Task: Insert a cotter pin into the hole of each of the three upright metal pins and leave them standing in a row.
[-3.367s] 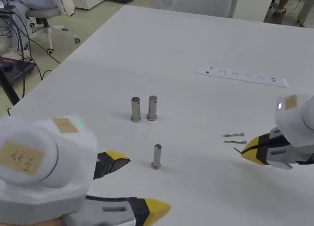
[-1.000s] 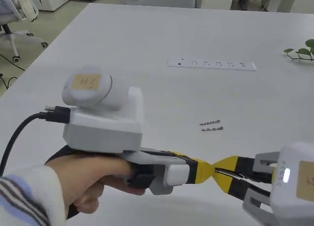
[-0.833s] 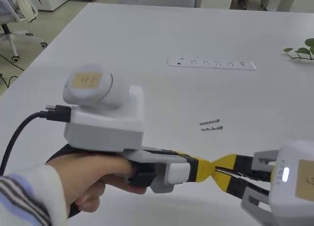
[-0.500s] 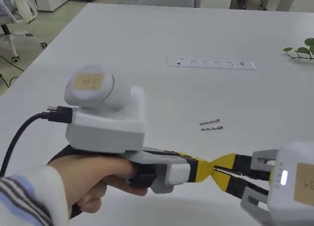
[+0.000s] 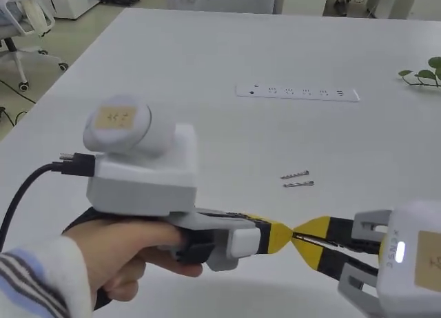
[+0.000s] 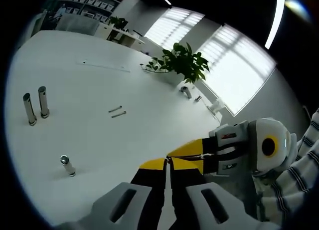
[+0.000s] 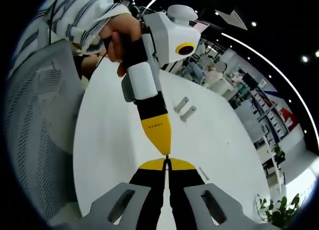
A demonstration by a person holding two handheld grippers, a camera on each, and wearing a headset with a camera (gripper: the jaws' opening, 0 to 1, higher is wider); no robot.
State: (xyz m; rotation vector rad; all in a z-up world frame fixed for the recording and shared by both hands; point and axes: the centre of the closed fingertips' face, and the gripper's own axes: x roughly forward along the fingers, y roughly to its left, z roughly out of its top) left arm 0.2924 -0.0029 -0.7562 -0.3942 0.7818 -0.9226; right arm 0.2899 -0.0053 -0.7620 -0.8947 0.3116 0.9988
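Left gripper (image 5: pixel 282 236): held in a hand (image 5: pixel 117 252), jaws pressed together, tip to tip with the right gripper (image 5: pixel 302 236) above the white counter (image 5: pixel 207 70). Whether it pinched anything could not be told.
Right gripper: jaws closed on a thin held cotter pin (image 5: pixel 315 243), which lay along the jaws and pointed toward the left gripper.
Loose cotter pins, two (image 5: pixel 295 174) (image 5: pixel 298 184): flat on the counter, side by side, just beyond the gripper tips.
Metal pins, three: a standing pair (image 6: pixel 28 109) (image 6: pixel 43 101) close together; the single pin (image 6: pixel 67 165) stood apart from them, nearer the left gripper.
Power strip (image 5: pixel 298 92): farther back on the counter.
Plant (image 5: pixel 422 73): at the counter's right edge.
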